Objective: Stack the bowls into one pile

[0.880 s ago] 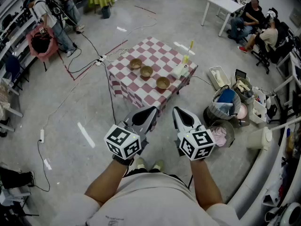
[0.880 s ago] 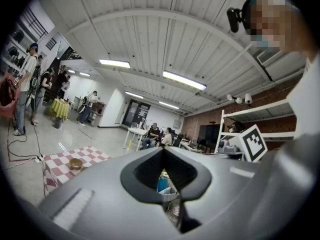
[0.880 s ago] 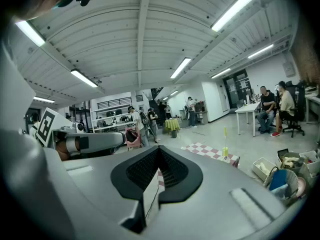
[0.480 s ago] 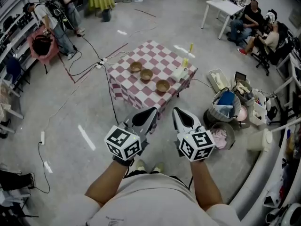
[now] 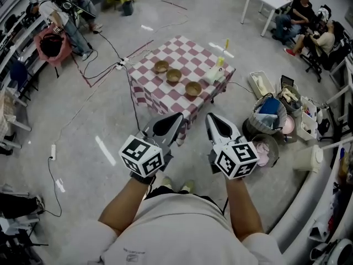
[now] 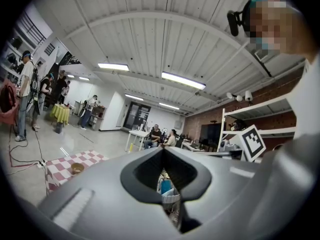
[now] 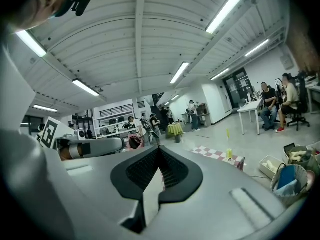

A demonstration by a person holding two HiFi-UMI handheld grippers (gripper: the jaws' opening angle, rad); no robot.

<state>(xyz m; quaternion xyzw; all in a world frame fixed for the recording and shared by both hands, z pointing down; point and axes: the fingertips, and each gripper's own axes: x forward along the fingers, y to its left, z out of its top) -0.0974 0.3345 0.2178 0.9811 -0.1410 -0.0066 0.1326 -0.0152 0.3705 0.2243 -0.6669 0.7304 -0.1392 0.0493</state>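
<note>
The left gripper had its jaws pressed together with nothing between them. Well ahead to its left, a bowl sat on a checkered table.

Open floor up to checkered table

3 bowls, 1 checked table, 2 grippers

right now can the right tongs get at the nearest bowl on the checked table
Probably not. The right tongs are shut and empty, held close to the person, and the nearest bowl sits on the checked table across open floor. Nothing blocks the way; stepping closer should do it.
</note>
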